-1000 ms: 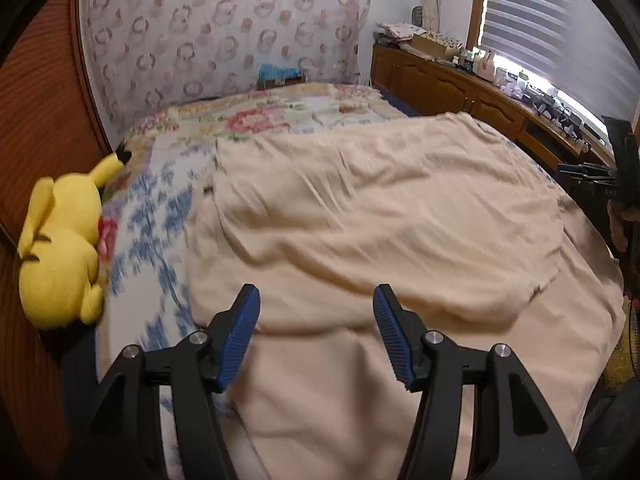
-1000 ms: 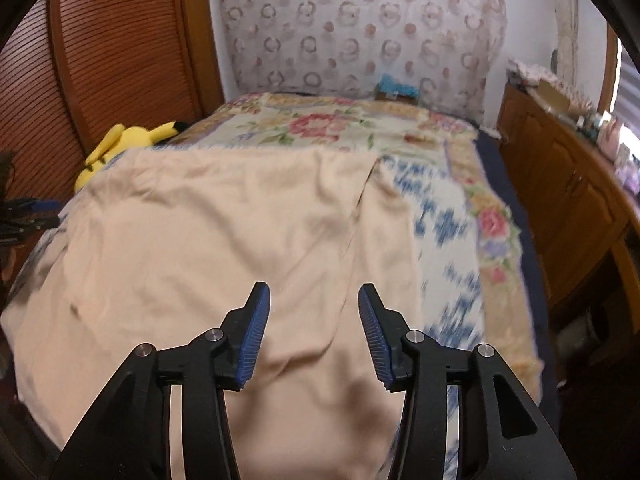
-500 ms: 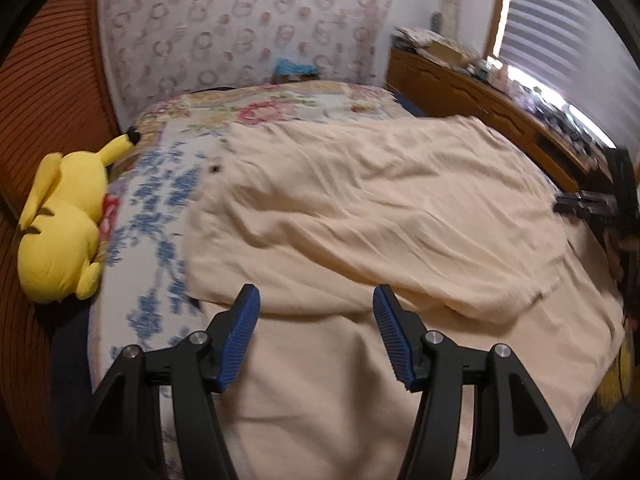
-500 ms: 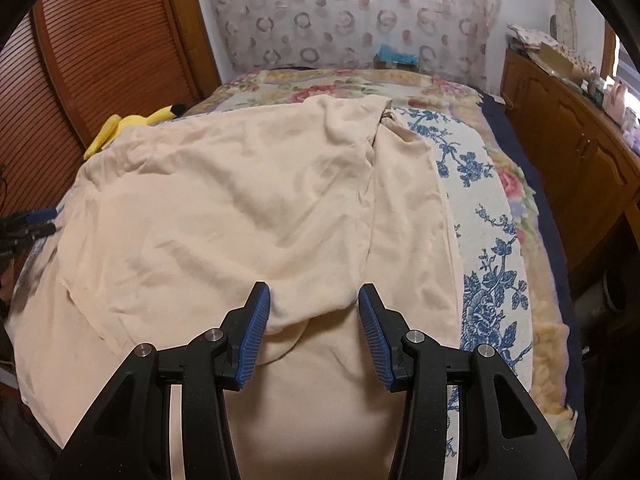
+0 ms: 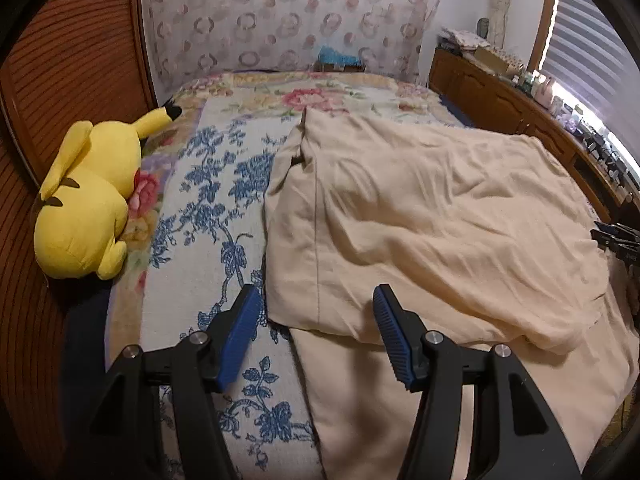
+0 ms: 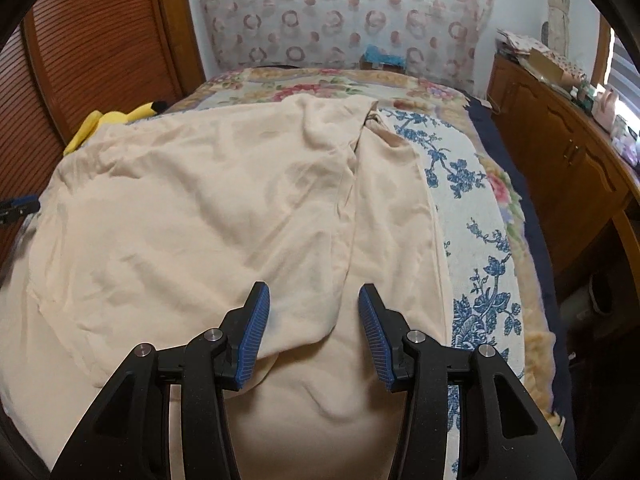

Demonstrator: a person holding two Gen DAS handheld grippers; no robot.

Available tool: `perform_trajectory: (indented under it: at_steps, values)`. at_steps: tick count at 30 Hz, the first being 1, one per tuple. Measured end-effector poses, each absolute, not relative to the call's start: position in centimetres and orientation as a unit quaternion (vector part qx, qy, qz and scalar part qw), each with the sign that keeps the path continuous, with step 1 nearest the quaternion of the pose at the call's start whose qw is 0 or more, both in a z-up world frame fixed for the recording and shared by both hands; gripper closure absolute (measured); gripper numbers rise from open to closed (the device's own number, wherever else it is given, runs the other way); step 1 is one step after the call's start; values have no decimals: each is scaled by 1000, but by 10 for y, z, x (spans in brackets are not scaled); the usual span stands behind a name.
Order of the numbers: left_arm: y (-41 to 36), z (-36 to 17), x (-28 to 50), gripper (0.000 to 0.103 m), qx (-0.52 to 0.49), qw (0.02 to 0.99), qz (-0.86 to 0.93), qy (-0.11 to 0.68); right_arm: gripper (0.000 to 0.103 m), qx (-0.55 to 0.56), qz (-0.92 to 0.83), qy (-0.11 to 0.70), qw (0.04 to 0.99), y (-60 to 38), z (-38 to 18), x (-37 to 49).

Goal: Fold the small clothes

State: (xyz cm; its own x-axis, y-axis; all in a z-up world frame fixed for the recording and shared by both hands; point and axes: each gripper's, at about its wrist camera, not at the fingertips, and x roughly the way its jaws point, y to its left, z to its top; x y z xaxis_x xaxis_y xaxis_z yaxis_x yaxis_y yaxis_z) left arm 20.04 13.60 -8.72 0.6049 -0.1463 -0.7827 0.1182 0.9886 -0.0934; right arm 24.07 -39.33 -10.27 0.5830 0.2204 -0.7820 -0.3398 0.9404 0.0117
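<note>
A large cream garment [image 5: 420, 216] lies spread on the bed, folded over on itself with a loose upper layer; it also shows in the right wrist view [image 6: 224, 208]. My left gripper [image 5: 316, 324] is open and empty, hovering over the garment's left edge where it meets the blanket. My right gripper [image 6: 314, 320] is open and empty above the garment's near right part, over the rounded edge of the upper layer. The right gripper's tip [image 5: 614, 236] shows at the far right of the left wrist view, the left gripper's tip [image 6: 16, 206] at the far left of the right wrist view.
A floral blanket [image 5: 208, 216] covers the bed. A yellow plush toy [image 5: 86, 204] lies at the bed's left edge against a wooden slatted door [image 5: 52, 64]. A wooden cabinet [image 6: 560, 152] with clutter runs along the right. A patterned curtain [image 6: 344, 12] hangs behind.
Both grippers drew back and shifted outward, the left to the garment's left edge, the right to its right side. More floral blanket shows. Both jaws stayed open.
</note>
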Motion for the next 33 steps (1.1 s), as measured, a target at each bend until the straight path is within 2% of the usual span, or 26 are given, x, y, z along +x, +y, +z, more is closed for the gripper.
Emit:
perform_trajectory:
  at_steps: [2,5,8,10,24,28,33]
  values:
    - [135,-92,203,49,-13,894,-77,441,55,-79,156,421,890,-392,-104,238]
    - [132,-93,202,71,1,897,-72,436,55,-81,155,420,891,-392,-104,238]
    - [129,-92,200,88,13,900,-75,430,55,-81,155,420,891,-392,-104,237]
    - [127,-89,196,95,23,904,-77,420,55,-83,154,419,891,-392,-104,237]
    - [116,-67,187,96,43,918,-93,383,58,-104,155,411,892,-383,-104,233]
    - [115,-70,189,88,48,915,-95,389,58,-103,155,412,892,-383,-104,233]
    - [110,-73,184,87,57,915,-108,385,58,-97,156,413,892,-382,-104,233]
